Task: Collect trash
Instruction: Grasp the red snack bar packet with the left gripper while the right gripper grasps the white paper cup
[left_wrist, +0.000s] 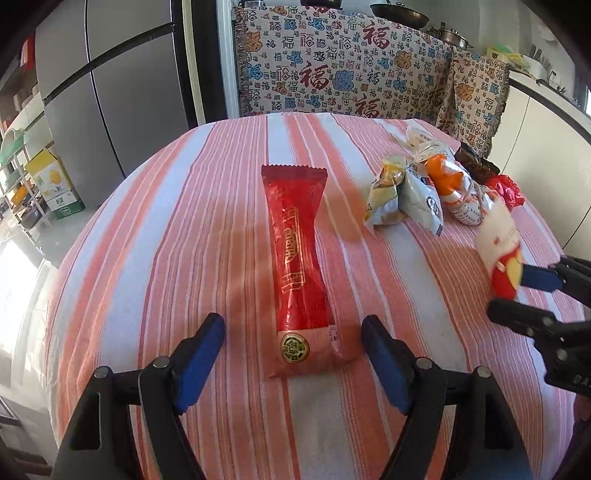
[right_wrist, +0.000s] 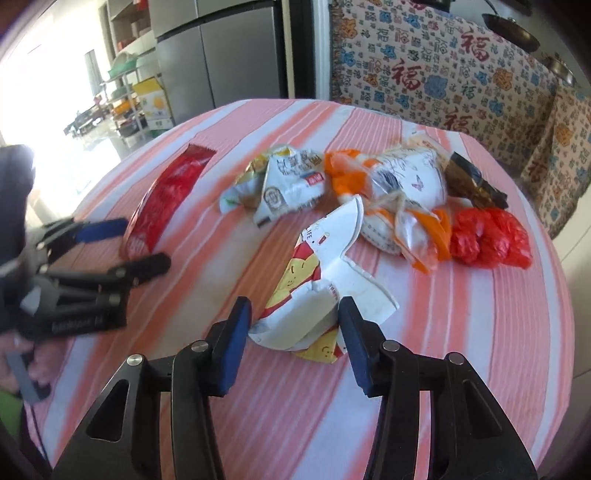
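the red wrapper lies flat on the striped cloth, its long axis running straight away from the left gripper, whose wide jaws straddle its near end. the right gripper brackets the torn carton, grip uncertain.

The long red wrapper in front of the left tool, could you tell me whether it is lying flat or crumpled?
Flat. The red wrapper lies stretched lengthwise on the striped tablecloth, unlike the crumpled wrappers beside it.
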